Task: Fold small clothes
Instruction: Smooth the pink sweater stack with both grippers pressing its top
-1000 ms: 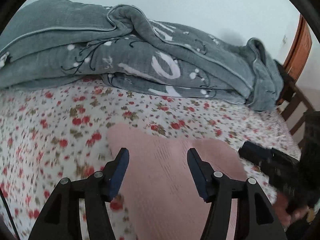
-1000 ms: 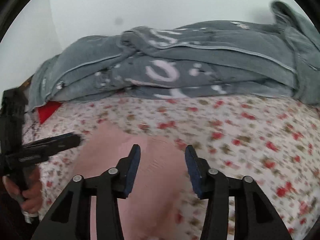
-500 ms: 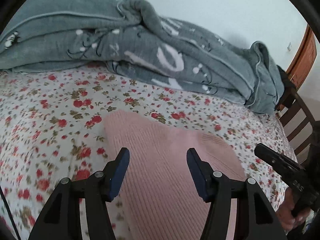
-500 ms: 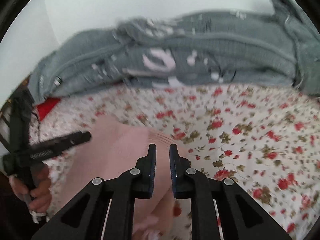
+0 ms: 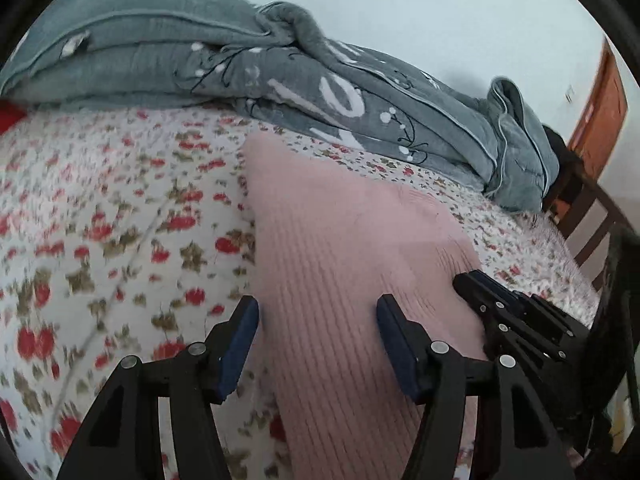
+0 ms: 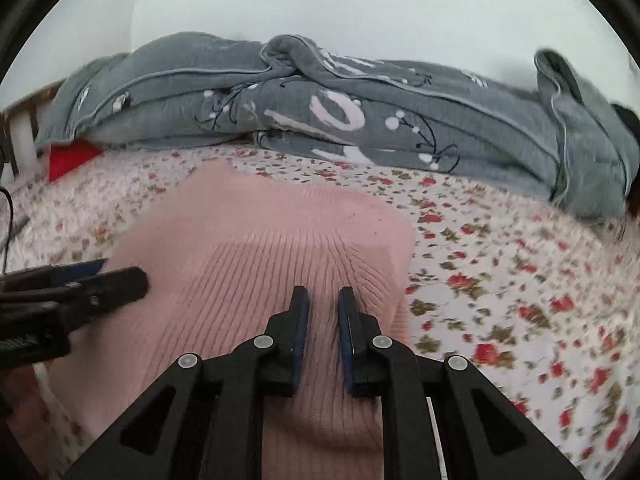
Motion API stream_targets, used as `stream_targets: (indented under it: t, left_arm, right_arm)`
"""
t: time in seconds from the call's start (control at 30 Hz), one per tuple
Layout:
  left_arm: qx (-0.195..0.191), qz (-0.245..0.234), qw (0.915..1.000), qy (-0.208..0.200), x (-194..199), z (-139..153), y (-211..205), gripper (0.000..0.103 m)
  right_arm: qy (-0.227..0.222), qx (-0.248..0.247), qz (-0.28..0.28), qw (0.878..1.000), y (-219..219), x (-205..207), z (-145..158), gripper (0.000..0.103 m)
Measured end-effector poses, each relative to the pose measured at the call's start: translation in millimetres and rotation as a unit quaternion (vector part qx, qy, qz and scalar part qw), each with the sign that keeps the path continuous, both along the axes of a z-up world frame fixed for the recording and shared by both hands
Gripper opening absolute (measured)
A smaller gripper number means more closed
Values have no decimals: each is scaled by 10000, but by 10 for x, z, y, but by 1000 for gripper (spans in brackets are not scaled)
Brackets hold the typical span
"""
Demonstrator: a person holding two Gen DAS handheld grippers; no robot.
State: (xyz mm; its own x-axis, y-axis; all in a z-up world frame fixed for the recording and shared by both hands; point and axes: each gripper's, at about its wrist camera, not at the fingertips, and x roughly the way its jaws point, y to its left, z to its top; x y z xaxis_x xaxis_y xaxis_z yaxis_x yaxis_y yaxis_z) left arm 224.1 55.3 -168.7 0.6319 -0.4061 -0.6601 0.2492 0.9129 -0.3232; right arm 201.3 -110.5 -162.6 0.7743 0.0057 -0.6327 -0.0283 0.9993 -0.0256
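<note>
A pink ribbed knit garment (image 5: 340, 240) lies on the flowered bedsheet (image 5: 100, 220); it also shows in the right wrist view (image 6: 248, 232). My left gripper (image 5: 318, 314) is open, its jaws wide apart over the garment's near part. My right gripper (image 6: 323, 300) is shut on a bunched ridge of the pink garment, with ribs fanning out from the pinch. The right gripper also shows at the right of the left wrist view (image 5: 508, 308). The left gripper shows at the left of the right wrist view (image 6: 92, 284).
A rumpled grey quilt (image 5: 240, 64) lies along the far side of the bed, also in the right wrist view (image 6: 360, 112). A red item (image 6: 68, 158) sits at the far left. A dark wooden chair (image 5: 588, 208) and an orange-brown door (image 5: 600, 108) stand at the right.
My right gripper has closed from open onto the pink garment and bunched it. Both grippers have moved forward and lower over the garment; the left stays open.
</note>
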Motion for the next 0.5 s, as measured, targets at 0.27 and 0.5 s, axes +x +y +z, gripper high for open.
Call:
stream_targets:
  t: [0.27,0.5]
  left_arm:
    - [773,-185,9963,-328,-217,76,-138,62]
    - [268,-473,9981,-273,-359,259,-31,57]
  right_arm:
    - [-71,-51,-82,9999,-124,-67,-10,22]
    - [216,106,63,9997,-128,-80,178,24]
